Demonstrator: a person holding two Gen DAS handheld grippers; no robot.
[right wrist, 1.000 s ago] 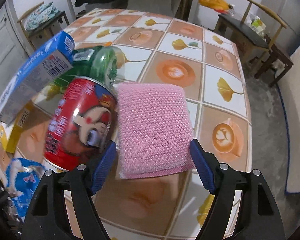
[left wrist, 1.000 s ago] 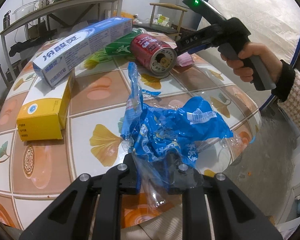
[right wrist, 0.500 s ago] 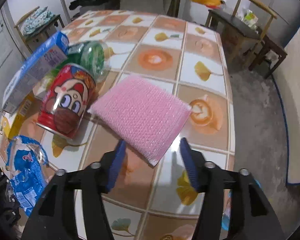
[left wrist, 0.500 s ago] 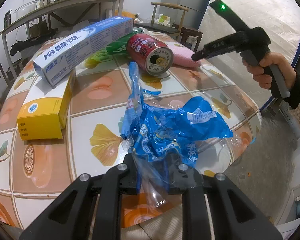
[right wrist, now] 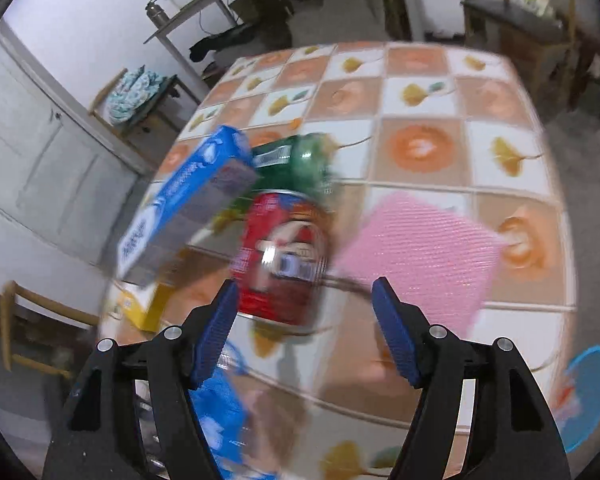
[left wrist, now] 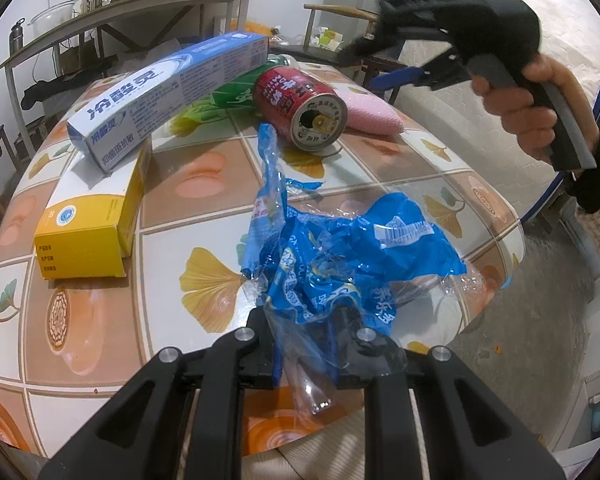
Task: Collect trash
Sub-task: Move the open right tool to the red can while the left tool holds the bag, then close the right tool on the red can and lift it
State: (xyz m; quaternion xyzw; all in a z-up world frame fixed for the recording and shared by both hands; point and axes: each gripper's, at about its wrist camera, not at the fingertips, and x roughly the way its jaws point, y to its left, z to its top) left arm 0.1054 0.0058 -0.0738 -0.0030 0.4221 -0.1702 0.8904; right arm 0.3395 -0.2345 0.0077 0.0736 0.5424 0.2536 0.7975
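Left wrist view: your left gripper (left wrist: 308,320) sits low at the near edge of the surface (left wrist: 100,328), fingers (left wrist: 260,344) narrow and clamped on the crumpled blue plastic wrapper (left wrist: 340,252). The grip is on the wrapper's near end, so the rest fans out loose over the tiles; prob. fine for carrying, but thin film could slip. Beyond it: red can (left wrist: 300,108) lying on its side, open end toward you, w/ the pink sponge (left wrist: 374,114) just behind and right of it. A green bottle (left wrist: 236,92) lies behind the can. The blue toothpaste box (left wrist: 168,96) is propped at a tilt, one end on the yellow box (left wrist: 92,228), the other on the bottle. Your right hand (left wrist: 536,108) holds the other tool above the sponge, blurred.

Right wrist view: right gripper (right wrist: 304,320) hangs above the surface, fingers (right wrist: 216,328) wide and opening, nothing betw. them or touching the pads. The red can sits ahead of the left pad, sponge ahead and right of the right pad. Frame is smeared, so fine detail can't be read. I'd judge the can as your next pickup: it's trash, while the sponge prob. isn't. It's on its side, so it may roll if one pad nudges it first. Blue wrapper shows at lower left; a blue round thing (right wrist: 592,392) sits off the surface, lower right, can't tell what.
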